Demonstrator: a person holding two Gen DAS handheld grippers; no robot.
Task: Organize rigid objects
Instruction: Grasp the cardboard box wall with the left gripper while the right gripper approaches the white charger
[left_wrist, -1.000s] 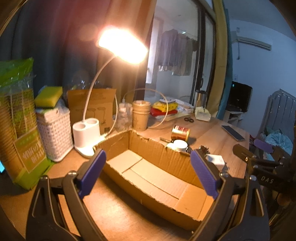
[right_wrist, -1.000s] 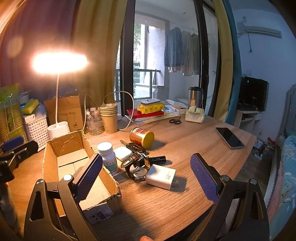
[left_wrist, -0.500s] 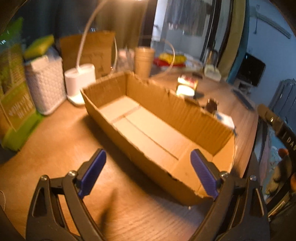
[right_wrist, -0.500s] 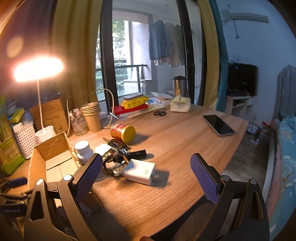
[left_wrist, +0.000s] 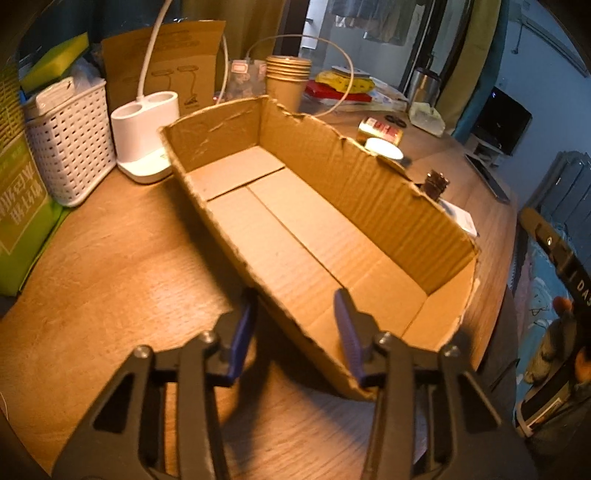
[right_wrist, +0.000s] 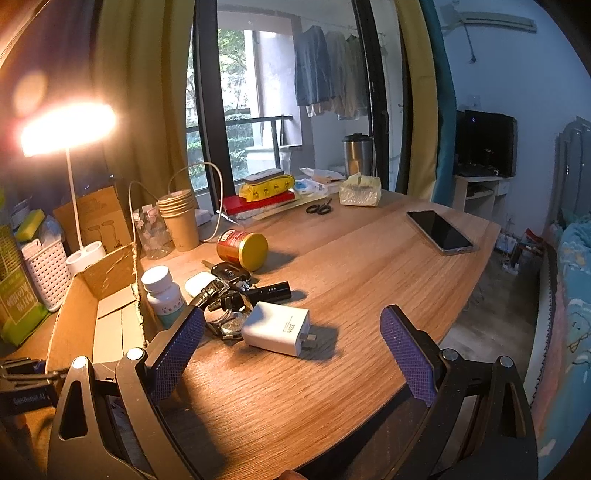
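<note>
An empty, open cardboard box lies on the wooden table; it also shows in the right wrist view. My left gripper straddles the box's near wall, one pad outside and one inside, with a gap still between the pads. My right gripper is open and empty above the table's front edge. Ahead of it lie a white charger, a wristwatch, car keys, a black flashlight, a white pill bottle and a red tin.
A white lamp base, a white basket and a green pack stand left of the box. Paper cups, scissors, a steel mug and a phone sit farther back.
My left gripper has tilted down, moved onto the box's near wall and narrowed around it. My right gripper has shifted slightly, still open over the small items.
</note>
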